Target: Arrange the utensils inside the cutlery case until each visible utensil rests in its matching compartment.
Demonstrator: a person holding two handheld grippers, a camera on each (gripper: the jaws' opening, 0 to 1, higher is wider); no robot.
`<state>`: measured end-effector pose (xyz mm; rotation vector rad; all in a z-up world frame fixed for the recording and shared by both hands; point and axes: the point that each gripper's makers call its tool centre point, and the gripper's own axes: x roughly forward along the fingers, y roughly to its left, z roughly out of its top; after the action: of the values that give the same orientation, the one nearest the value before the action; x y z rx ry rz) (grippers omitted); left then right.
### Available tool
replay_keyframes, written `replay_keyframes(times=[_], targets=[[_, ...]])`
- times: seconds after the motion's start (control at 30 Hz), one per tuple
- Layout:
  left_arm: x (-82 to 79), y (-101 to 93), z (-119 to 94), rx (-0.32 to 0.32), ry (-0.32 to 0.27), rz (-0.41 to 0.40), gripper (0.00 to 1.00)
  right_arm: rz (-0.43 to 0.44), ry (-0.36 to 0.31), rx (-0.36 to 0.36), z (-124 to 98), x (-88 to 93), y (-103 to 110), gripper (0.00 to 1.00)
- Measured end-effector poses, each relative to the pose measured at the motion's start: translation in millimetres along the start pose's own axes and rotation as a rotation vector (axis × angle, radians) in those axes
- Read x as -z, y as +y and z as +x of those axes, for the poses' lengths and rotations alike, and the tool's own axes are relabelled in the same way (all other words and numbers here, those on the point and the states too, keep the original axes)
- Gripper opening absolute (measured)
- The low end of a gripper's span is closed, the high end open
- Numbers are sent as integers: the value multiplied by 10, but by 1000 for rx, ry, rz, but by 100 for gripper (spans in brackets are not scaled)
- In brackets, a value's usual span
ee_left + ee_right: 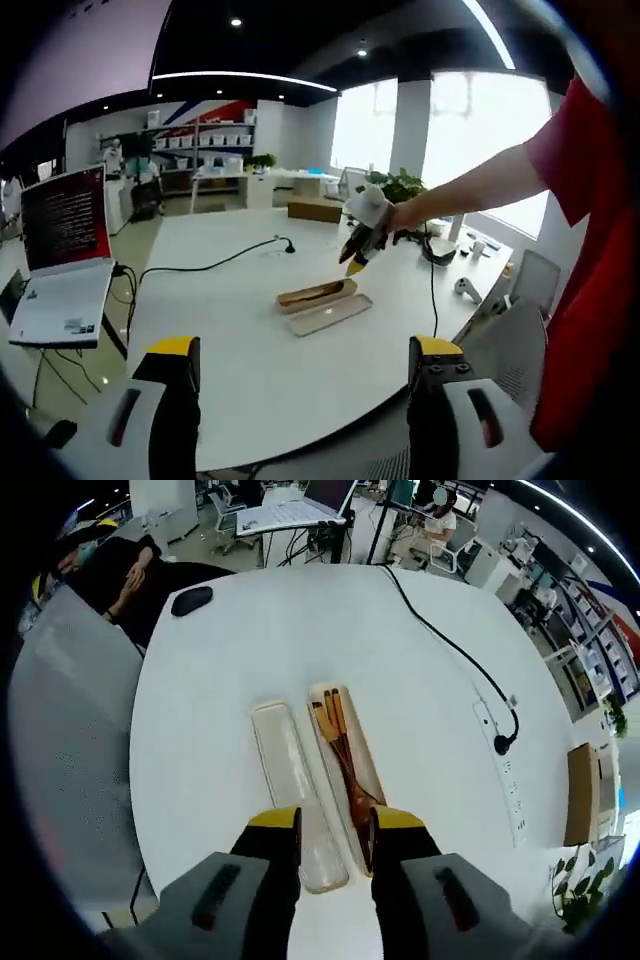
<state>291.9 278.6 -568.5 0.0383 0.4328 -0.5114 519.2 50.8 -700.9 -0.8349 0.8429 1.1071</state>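
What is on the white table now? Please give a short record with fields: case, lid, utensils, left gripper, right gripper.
case: open tray on the white table, long and narrow
lid: clear lid lying flat beside the tray, on the table
utensils: wooden utensils lying inside the tray along its length
left gripper: left gripper open, held back from the table edge, holding nothing
right gripper: right gripper open above the near end of the tray and lid, holding nothing

Two handheld grippers: the left gripper [300,372] and right gripper [335,832] have black jaws with yellow tips on grey bodies. The person wears a red short sleeve [590,180].
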Motion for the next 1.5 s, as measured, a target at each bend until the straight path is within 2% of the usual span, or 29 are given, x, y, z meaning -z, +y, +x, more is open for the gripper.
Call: replay_keyframes(times=[0.1,0.13,0.17,0.2,0.33,0.37,0.47,0.5,0.6,0.7,0.8,0.87,0.93,0.97,1.03,1.07,1.13,1.17,1.2,1.3,1.37,1.43,1.5], targets=[[9,-20,60,22,22,60,87,12,-27,41,-80,-24,11,25],[10,-8,79,18,27,77,86,44,-46,70,-123,-26,-13,24],[21,35,108,4,46,121,85,77,-62,79,-138,-24,-24,24],[18,37,135,6,51,131,84,104,-71,78,-158,-12,-11,25],[-76,-22,282,67,20,114,85,118,-62,123,-253,107,-25,27],[-88,-29,314,76,15,115,85,144,-70,142,-286,137,-30,28],[-123,-38,419,92,26,136,83,173,-77,177,-346,217,-6,40],[-139,-41,445,97,26,142,83,207,-102,185,-365,226,26,42],[-163,-59,576,134,31,155,83,231,-113,205,-416,300,95,42],[-153,-71,699,171,40,140,83,236,-118,249,-463,382,120,41],[-168,-106,838,203,23,47,82,257,-148,314,-548,416,112,39],[-142,-94,903,195,33,43,82,319,-188,311,-574,412,173,38],[-189,-29,976,141,-13,68,83,362,-202,310,-613,426,221,40],[-165,-36,991,142,1,79,82,385,-210,316,-637,418,238,41],[-142,-66,1036,163,15,100,82,394,-253,340,-748,325,271,45],[-143,-99,1079,195,6,102,82,401,-262,346,-766,315,272,46],[-89,-113,1162,215,29,117,82,427,-288,359,-809,315,285,48],[-73,-115,1210,221,35,132,82,434,-293,365,-826,342,304,49],[-90,-117,1248,227,18,145,83,440,-291,363,-826,373,321,51],[-142,-212,1361,309,-26,56,86,455,-287,372,-833,496,381,54],[-52,-171,1455,308,19,21,85,472,-306,377,-843,573,404,52],[-39,-137,1534,293,15,39,87,478,-313,389,-840,685,398,48],[-24,-97,1592,273,22,72,86,512,-315,369,-811,755,394,51]])
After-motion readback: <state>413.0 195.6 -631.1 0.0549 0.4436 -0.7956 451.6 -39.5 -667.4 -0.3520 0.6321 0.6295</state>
